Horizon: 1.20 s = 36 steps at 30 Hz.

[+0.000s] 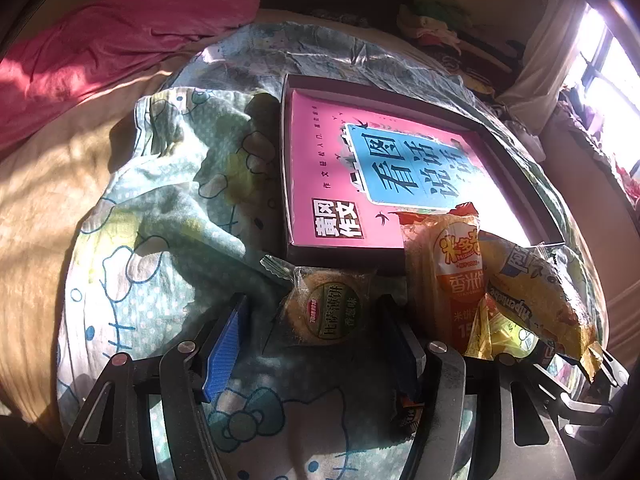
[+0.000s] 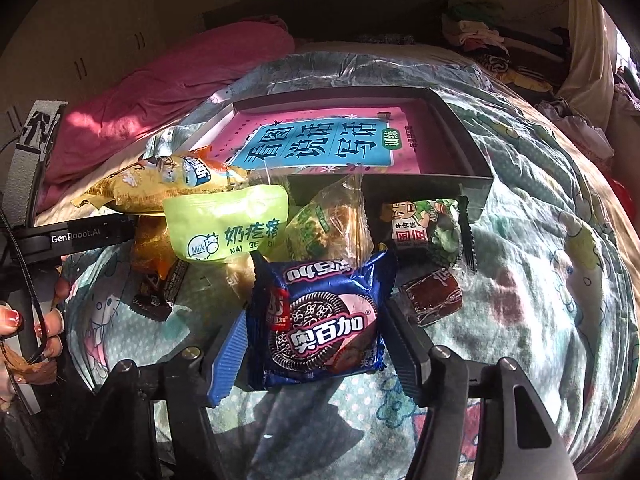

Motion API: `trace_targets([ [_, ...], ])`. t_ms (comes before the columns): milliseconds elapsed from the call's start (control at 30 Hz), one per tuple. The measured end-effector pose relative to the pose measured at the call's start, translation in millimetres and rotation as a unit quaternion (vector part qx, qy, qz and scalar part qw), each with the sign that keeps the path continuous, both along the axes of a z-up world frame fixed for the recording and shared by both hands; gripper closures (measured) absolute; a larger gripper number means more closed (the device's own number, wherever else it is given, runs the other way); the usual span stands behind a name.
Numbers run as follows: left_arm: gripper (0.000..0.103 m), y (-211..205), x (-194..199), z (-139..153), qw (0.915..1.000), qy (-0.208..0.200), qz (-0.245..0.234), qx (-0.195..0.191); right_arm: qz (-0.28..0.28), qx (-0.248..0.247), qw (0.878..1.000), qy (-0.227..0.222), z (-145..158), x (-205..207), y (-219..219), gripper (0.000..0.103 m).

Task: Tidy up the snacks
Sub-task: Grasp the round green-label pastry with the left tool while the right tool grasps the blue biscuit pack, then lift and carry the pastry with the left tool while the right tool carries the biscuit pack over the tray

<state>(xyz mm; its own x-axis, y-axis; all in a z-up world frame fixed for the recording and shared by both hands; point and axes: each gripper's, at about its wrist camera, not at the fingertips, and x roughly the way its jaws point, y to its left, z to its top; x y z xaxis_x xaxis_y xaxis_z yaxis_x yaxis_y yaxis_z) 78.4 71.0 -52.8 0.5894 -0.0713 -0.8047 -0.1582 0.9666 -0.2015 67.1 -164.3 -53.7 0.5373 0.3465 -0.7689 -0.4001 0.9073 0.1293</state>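
A dark shallow box (image 1: 516, 160) with a pink book (image 1: 332, 184) inside lies on a patterned quilt. In front of it lie snack packs. My left gripper (image 1: 316, 336) is open, its jaws either side of a round biscuit pack (image 1: 330, 310) without gripping it. An orange rice-cracker pack (image 1: 448, 272) and a yellow pack (image 1: 536, 296) lie to its right. My right gripper (image 2: 316, 340) stands around a blue sandwich-cookie pack (image 2: 320, 324), jaws at its two sides. Beyond lie a green milk-candy pack (image 2: 228, 228), a yellow pack (image 2: 160, 188), a clear biscuit pack (image 2: 328, 224) and the box (image 2: 456, 136).
A pink duvet (image 1: 120, 40) lies at the far left. Clothes are piled at the headboard side (image 2: 480, 32). A bright window (image 1: 608, 80) is on the right. The other gripper's body (image 2: 80, 236) and a hand with red nails (image 2: 24, 328) are at left. Small dark candy packs (image 2: 432, 296) lie near the box.
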Motion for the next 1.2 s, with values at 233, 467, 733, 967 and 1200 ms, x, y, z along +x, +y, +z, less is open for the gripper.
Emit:
trace_targets([
  [233, 0.054, 6.9, 3.4, -4.8, 0.9999, 0.006, 0.003, -0.016, 0.008, 0.014, 1.0, 0.002, 1.2, 2.0, -6.3, 0.05],
  [467, 0.059, 15.0, -3.8, 3.4, 0.9989, -0.01, 0.002, -0.045, -0.005, 0.047, 0.999, 0.01, 7.5, 0.0, -21.1, 0.05],
  [733, 0.06, 17.2, -19.4, 30.0, 0.9966, -0.065, -0.003, -0.051, -0.025, 0.065, 0.998, -0.001, 21.6, -4.2, -36.3, 0.05],
  [967, 0.06, 14.8, -18.4, 37.9, 0.9954, -0.086, -0.008, -0.04, -0.043, 0.066, 0.997, -0.005, 25.8, -5.7, -48.3, 0.05],
  [1200, 0.06, 15.6, -12.7, 37.6, 0.9952, -0.091, -0.008, -0.035, -0.064, 0.071, 0.995, -0.029, 39.3, 1.2, -58.1, 0.05],
])
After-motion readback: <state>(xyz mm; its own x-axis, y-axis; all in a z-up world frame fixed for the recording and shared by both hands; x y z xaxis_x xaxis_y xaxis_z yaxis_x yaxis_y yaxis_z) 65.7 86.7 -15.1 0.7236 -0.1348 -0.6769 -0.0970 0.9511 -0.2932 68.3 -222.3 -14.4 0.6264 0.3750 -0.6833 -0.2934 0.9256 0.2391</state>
